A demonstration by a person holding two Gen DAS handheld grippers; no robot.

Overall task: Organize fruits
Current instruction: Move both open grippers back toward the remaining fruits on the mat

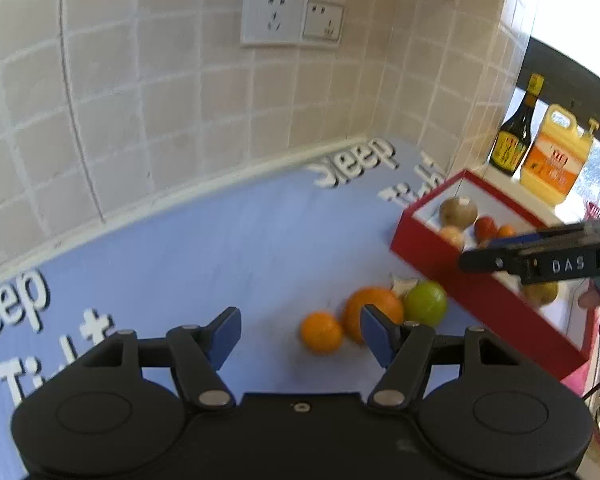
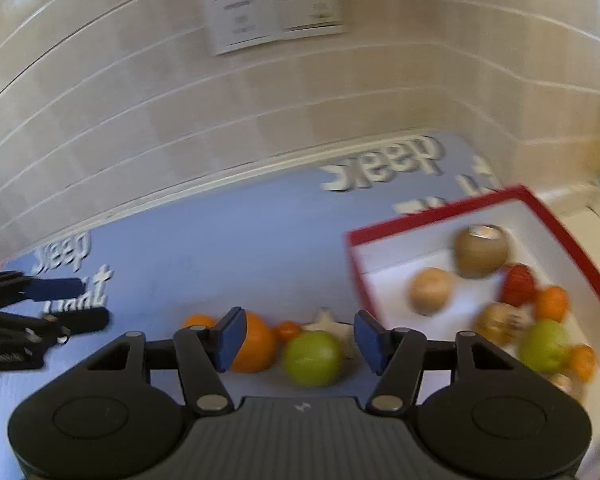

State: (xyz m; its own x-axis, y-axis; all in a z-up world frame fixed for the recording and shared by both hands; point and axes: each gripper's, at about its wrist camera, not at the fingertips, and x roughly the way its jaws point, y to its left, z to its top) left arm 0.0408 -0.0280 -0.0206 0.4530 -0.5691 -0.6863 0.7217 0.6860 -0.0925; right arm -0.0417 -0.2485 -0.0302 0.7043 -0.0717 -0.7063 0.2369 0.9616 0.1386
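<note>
Round green apple (image 2: 312, 357) on blue mat (image 2: 220, 240), just beyond right gripper (image 2: 300, 338), jaws parted, empty.

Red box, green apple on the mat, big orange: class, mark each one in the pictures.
red box (image 2: 440, 213): right wrist view, on its far rim.
green apple (image 2: 312, 358): right wrist view, middle of the fruit.
big orange (image 1: 374, 304): left wrist view, upper part of its peel.
</note>
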